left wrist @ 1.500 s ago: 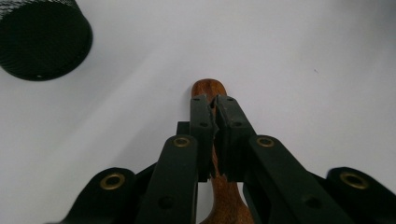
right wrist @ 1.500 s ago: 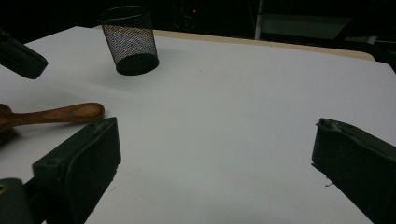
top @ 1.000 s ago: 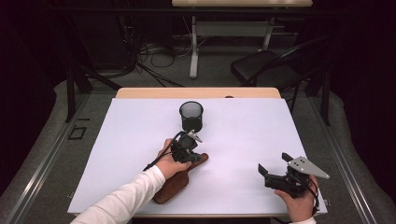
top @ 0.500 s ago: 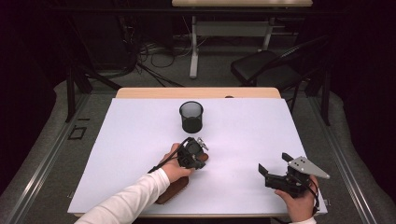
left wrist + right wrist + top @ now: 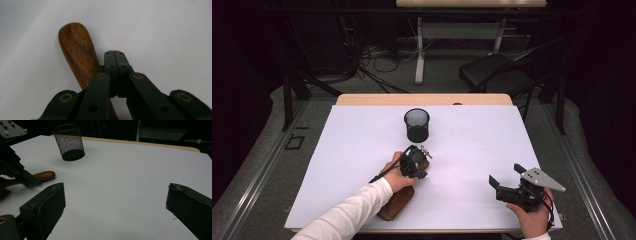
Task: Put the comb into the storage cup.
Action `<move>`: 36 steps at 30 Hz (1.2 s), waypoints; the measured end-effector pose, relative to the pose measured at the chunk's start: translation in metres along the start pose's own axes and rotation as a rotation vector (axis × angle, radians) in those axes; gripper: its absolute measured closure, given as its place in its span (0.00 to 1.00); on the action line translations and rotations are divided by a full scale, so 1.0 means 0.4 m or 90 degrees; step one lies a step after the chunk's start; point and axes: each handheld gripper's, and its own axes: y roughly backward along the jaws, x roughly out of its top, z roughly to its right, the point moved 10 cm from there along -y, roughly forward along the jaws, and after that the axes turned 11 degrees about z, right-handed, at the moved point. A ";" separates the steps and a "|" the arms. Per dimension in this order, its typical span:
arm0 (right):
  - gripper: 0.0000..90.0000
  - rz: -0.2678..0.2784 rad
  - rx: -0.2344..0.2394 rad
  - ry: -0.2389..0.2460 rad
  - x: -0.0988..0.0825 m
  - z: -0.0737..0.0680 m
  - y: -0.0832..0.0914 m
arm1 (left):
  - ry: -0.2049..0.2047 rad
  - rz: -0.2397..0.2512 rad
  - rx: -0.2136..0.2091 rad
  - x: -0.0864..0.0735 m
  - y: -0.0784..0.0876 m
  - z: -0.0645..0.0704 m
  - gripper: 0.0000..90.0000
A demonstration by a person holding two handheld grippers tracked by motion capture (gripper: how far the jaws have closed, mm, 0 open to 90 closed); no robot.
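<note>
A brown wooden tool (image 5: 396, 204) lies on the white table, its rounded handle (image 5: 76, 47) pointing toward the black mesh cup (image 5: 417, 125). My left gripper (image 5: 421, 165) is tipped down over the handle's end, jaws shut with nothing between them. In the left gripper view the closed tips (image 5: 115, 53) sit just right of the handle, close to the table top. Near the front right edge my right gripper (image 5: 504, 175) stands open and empty. From the right gripper view (image 5: 116, 205) I see the handle (image 5: 45, 175), the left gripper (image 5: 30, 182) and the cup (image 5: 70, 142).
The white sheet (image 5: 472, 140) covers most of the table, with a wooden strip (image 5: 422, 99) along the far edge. A dark chair (image 5: 497, 75) and a desk's legs stand on the floor beyond. Cables lie on the floor at the back.
My left gripper has come a little toward the front and tipped down over the handle's end. The right gripper has stayed where it was.
</note>
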 end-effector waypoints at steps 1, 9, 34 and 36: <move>0.02 0.000 0.000 0.000 0.000 0.000 0.000 | 0.005 -0.001 0.003 -0.002 0.003 -0.006 1.00; 0.03 0.000 0.001 -0.001 0.000 -0.001 0.000 | 0.036 0.009 0.033 -0.015 0.022 -0.051 1.00; 0.03 -0.003 0.001 -0.004 -0.004 0.000 -0.003 | 0.091 0.012 0.102 -0.090 0.062 -0.139 1.00; 0.03 -0.008 0.002 -0.007 -0.006 0.000 -0.003 | 0.095 0.013 0.111 -0.104 0.070 -0.147 1.00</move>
